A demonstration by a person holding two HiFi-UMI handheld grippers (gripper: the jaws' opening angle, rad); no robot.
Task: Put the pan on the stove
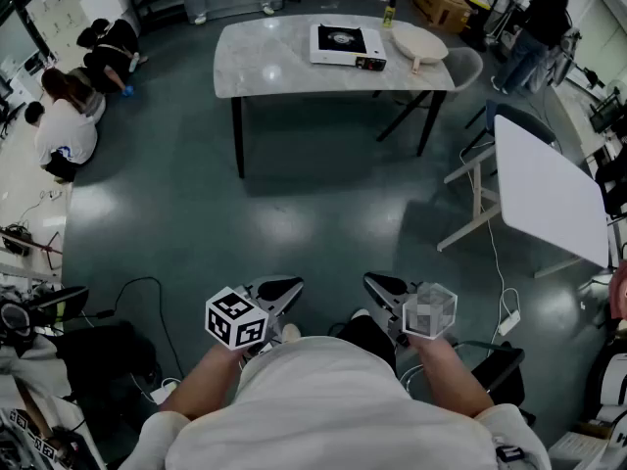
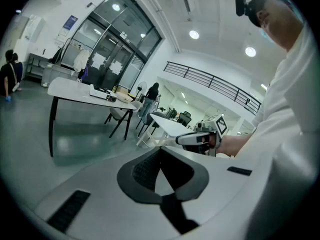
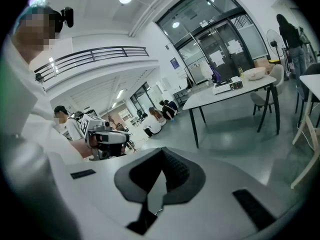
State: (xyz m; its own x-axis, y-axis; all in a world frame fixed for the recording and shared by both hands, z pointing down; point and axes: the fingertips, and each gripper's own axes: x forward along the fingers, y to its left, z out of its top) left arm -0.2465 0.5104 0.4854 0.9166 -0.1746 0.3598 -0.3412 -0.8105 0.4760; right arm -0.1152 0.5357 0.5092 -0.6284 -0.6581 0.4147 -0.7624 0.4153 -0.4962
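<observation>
Pan (image 1: 419,42) on far table (image 1: 274,62), just right of stove (image 1: 347,46), well apart from left gripper (image 1: 279,290) and right gripper (image 1: 384,287). Both claws pressed together, empty. Judged risk: smooth, round, pale pan slipping from narrow pinch; boxy white stove nudged along slick marble-look top.

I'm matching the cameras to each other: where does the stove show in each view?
Head view: stove top centre, on the table.
Left gripper view: stove left of centre.
Right gripper view: stove upper right.
Shared landmark: the table under it.
</observation>
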